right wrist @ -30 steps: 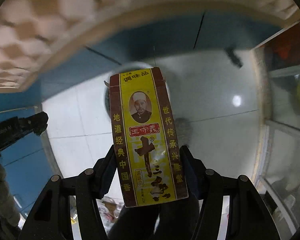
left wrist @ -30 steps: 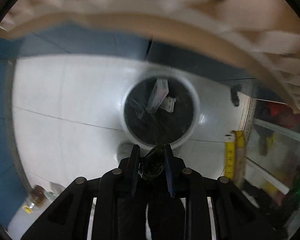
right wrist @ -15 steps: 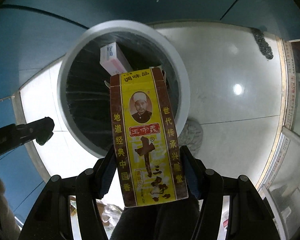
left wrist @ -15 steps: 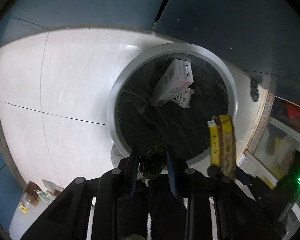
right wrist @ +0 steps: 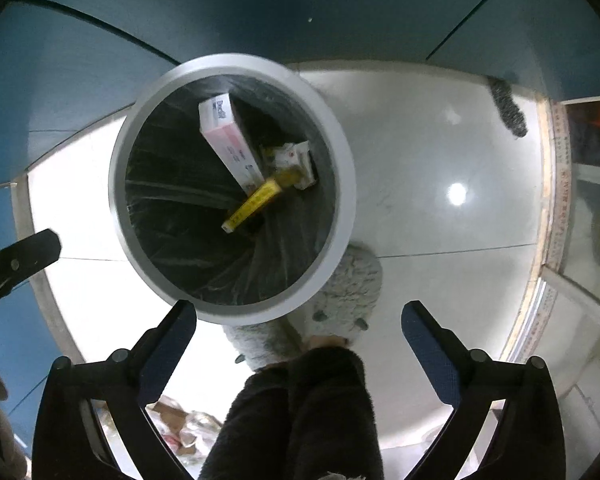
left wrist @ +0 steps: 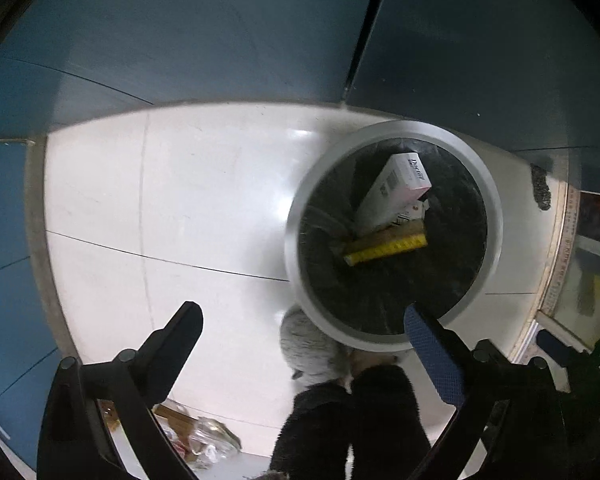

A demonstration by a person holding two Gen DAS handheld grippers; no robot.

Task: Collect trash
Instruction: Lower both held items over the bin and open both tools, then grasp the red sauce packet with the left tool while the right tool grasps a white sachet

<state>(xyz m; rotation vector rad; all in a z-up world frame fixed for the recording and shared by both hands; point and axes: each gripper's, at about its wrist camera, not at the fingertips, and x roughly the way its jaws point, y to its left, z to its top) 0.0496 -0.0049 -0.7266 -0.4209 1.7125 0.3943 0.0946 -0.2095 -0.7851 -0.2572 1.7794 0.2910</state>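
Observation:
A round bin with a grey rim (left wrist: 296, 216) and a black liner stands on the white tile floor. Inside it lie a white and pink box (left wrist: 396, 188), a yellow spice box (left wrist: 384, 246) and a small crumpled pack (right wrist: 292, 160). My left gripper (left wrist: 302, 320) hangs above the bin's near edge, jaws opening wide with nothing between them. My right gripper (right wrist: 300, 316) is over the bin rim (right wrist: 232, 64) too, jaws opening and empty; the yellow spice box (right wrist: 256, 200) lies below it. The dark wrapper the left gripper held is out of sight.
A person's grey slippers (right wrist: 340, 292) and dark trouser legs (left wrist: 352, 420) stand right beside the bin. Loose wrappers (left wrist: 196, 436) lie on the floor at lower left. Blue panels ring the floor; a dark scrubber-like thing (right wrist: 508, 108) lies at far right.
Both grippers sank toward the bin and opened. The yellow box left the right gripper and now lies in the bin; the dark wrapper is gone from the left gripper.

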